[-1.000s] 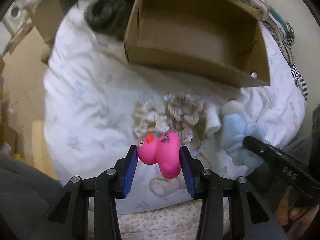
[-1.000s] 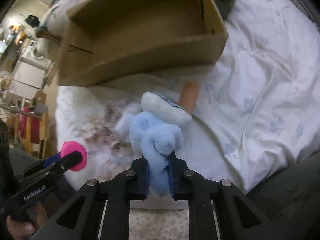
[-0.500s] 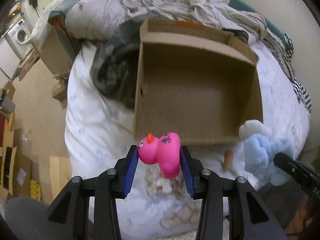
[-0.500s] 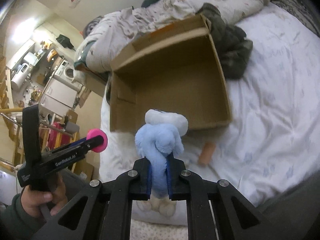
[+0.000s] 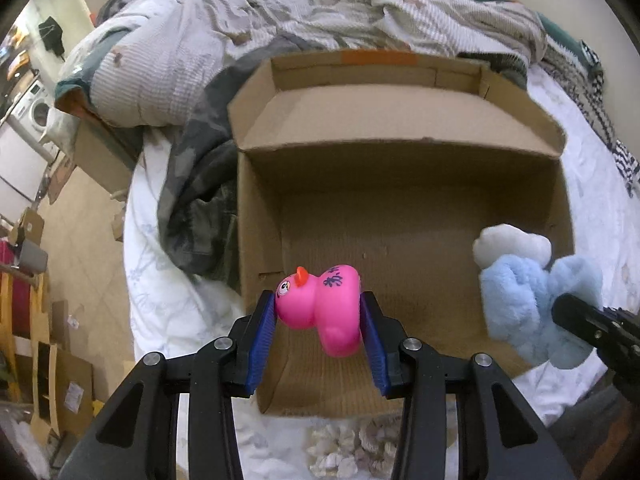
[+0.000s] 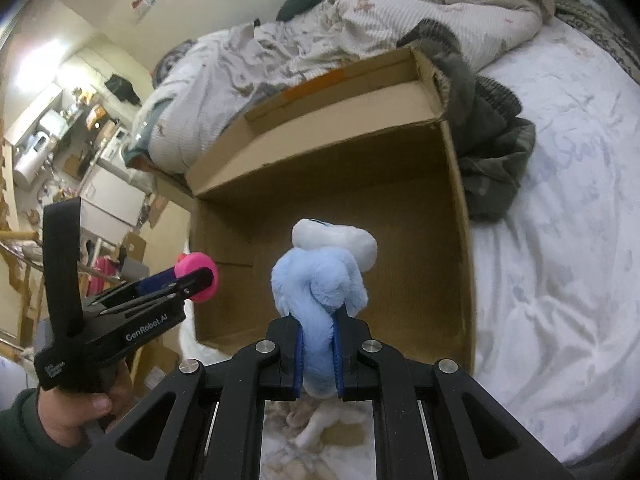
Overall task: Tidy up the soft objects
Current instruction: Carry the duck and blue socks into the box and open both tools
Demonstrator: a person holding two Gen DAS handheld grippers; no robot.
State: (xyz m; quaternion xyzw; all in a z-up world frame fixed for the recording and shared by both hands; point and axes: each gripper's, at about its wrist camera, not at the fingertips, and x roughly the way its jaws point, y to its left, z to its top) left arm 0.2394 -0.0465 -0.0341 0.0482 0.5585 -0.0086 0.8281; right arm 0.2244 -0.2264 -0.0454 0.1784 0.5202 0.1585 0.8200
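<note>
Right, my left hand-held gripper (image 5: 318, 334) pinches the pink duck (image 5: 320, 306) and my right hand-held gripper (image 6: 316, 354) pinches the blue plush (image 6: 320, 276), both directly above the open cardboard box (image 5: 400, 136), straight below.

A bed (image 5: 168, 296) covered with a white sheet printed with pale blue flowers fills the middle of the room. At its head lies a heap of rumpled bedding (image 5: 320, 12), ribbed white with brown marks. A dark camouflage-patterned garment (image 5: 196, 208) lies crumpled on the sheet below that heap. Behind the bed's head rises a plain cream wall (image 6: 192, 4). Off the bed's side the floor (image 5: 84, 232) is beige tile, with cardboard pieces (image 5: 68, 384) standing on it. Farther from the bed stands a white washing machine (image 5: 38, 112). A bright light (image 6: 30, 68) glares beyond the bed's corner.
</note>
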